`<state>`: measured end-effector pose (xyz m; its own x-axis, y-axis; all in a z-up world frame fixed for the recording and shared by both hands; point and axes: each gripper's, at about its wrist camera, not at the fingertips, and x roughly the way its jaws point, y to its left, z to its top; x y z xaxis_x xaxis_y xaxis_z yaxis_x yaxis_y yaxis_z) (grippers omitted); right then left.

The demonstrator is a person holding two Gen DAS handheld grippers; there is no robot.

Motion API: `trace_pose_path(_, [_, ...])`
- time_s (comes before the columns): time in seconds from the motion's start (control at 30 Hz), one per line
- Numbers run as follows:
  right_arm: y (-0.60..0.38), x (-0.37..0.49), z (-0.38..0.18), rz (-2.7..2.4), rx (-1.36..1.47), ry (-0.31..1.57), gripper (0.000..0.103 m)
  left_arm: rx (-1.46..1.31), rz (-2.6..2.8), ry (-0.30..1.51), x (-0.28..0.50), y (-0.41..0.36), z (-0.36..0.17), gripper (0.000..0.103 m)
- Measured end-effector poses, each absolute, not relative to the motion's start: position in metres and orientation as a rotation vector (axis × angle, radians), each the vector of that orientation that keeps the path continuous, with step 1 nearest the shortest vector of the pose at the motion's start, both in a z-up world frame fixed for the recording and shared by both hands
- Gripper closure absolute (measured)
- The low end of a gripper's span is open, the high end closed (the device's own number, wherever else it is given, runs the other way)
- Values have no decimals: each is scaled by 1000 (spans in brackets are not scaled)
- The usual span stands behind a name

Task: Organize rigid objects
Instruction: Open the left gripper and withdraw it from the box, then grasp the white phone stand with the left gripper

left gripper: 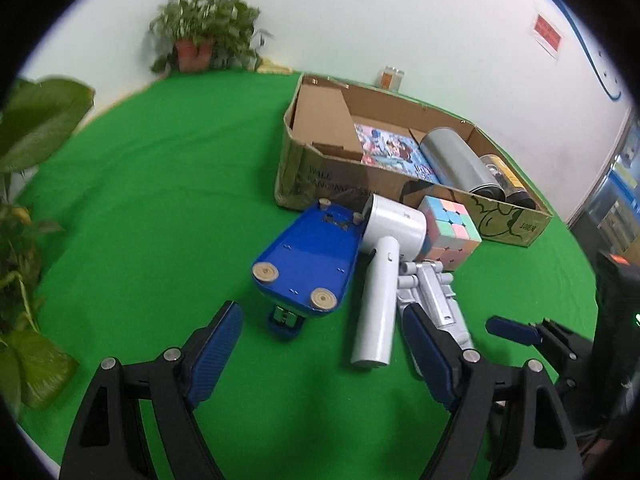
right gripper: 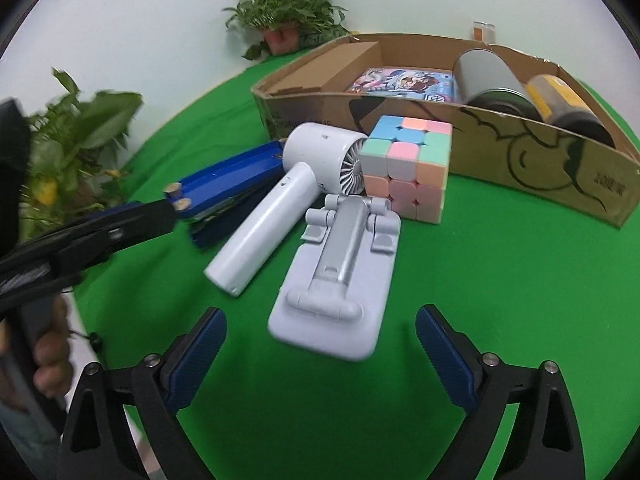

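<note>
Lying flat, fan [right gripper: 276,200] handle nearward (head boxward).

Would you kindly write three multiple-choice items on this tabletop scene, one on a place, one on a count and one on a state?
1. Where does the pastel cube stand?
A. inside the box
B. on the green cloth, outside the cardboard box
C. on the stapler

2. How many cylindrical cans lie in the box?
A. two
B. four
C. none

3. How is the right gripper?
A. shut on the fan
B. shut on the cube
C. open, holding nothing

Key: 1 B, the cube sits before the box wall; 2 A, a grey can and a yellow can show; 3 C, its fingers stand apart over bare cloth.
</note>
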<state>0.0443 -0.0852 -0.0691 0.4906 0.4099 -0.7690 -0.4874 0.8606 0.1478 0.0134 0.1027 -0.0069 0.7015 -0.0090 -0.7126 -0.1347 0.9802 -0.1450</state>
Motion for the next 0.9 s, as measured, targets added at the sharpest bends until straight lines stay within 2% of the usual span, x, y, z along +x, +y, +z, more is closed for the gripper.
trace_pose_path(0.07, [-75, 51, -78, 517, -127, 933, 25, -155, 90, 763, 9, 100, -8, 20])
trace_pose_path(0.17, [-63, 49, -85, 490, -198, 920, 33, -139, 83, 760, 7, 94, -13, 20])
trace_pose_path(0.43, [-93, 28, -84, 498, -160, 922, 39, -289, -62, 833, 6, 78, -29, 20])
trace_pose_path(0.67, [-153, -9, -81, 523, 19, 981, 39, -442, -346, 1078, 16, 27, -62, 20])
trace_pose_path(0.9, [-172, -22, -83, 576, 150, 1004, 39, -550, -454, 1095, 25, 9, -71, 22])
